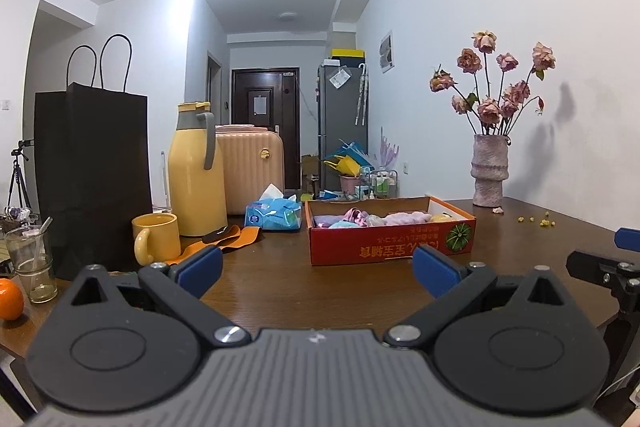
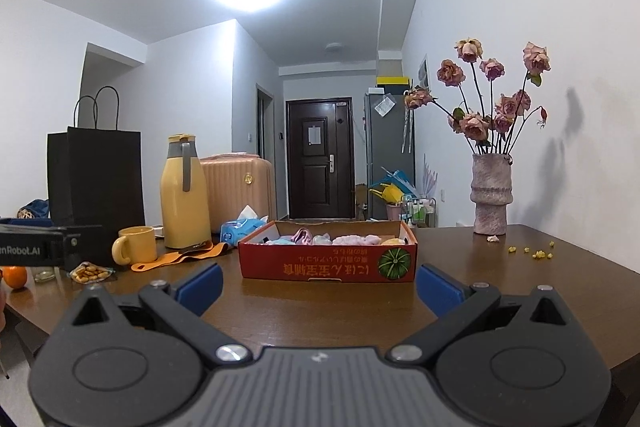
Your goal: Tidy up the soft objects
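While both hover over the bench [image 1: 320, 291]: nothing held
Left gripper [image 1: 318, 271]: jaws wide, empty
Right gripper [image 2: 320, 287]: jaws wide, empty
Box [image 2: 328, 265]: red, mid-bench, ahead of both grippers
Soft things [image 2: 340, 239]: pink, blue and purple, lying inside the box
Mug [image 1: 156, 245]: yellow, left of box, beside flask [image 1: 196, 171]
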`<state>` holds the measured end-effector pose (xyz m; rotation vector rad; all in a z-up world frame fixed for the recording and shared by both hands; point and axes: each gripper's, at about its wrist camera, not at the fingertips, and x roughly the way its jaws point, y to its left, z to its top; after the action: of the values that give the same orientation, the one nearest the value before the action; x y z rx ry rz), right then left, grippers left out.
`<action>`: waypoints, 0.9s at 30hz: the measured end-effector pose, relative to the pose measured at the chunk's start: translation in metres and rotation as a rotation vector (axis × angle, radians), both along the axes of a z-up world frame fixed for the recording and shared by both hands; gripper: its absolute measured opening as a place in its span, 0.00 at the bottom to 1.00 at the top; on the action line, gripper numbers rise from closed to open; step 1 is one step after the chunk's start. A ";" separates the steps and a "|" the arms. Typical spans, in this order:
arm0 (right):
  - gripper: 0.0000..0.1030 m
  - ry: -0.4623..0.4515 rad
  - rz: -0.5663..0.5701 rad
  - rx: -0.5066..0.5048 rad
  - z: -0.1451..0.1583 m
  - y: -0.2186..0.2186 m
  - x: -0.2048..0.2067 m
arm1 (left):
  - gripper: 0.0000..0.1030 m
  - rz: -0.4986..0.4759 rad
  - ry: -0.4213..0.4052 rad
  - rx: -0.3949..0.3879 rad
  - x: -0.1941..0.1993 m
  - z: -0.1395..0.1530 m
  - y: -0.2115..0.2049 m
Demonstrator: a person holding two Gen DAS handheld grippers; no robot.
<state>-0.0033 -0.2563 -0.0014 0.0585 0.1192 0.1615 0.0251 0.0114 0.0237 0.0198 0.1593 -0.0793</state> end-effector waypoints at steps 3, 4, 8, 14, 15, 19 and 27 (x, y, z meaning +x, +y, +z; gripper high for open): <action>1.00 -0.002 0.003 -0.004 -0.001 0.001 -0.001 | 1.00 0.000 -0.001 0.002 0.000 0.000 0.001; 1.00 -0.003 0.003 -0.004 -0.001 0.001 -0.001 | 1.00 0.000 -0.001 0.001 0.000 0.000 0.000; 1.00 -0.004 0.003 -0.008 0.000 0.002 -0.002 | 1.00 -0.004 -0.002 0.002 0.000 0.001 0.001; 1.00 -0.021 -0.001 -0.003 0.001 0.001 -0.005 | 1.00 0.003 -0.002 -0.002 -0.001 0.001 0.002; 1.00 -0.021 0.001 -0.002 0.001 0.001 -0.005 | 1.00 0.003 -0.002 -0.002 -0.001 0.001 0.002; 1.00 -0.019 -0.003 -0.002 0.000 0.002 -0.005 | 1.00 0.003 0.001 0.000 -0.001 0.002 0.002; 1.00 -0.008 -0.003 -0.004 -0.003 0.001 -0.003 | 1.00 0.003 0.001 0.001 -0.001 0.002 0.002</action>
<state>-0.0060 -0.2554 -0.0039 0.0544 0.1115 0.1587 0.0241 0.0135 0.0257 0.0208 0.1605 -0.0767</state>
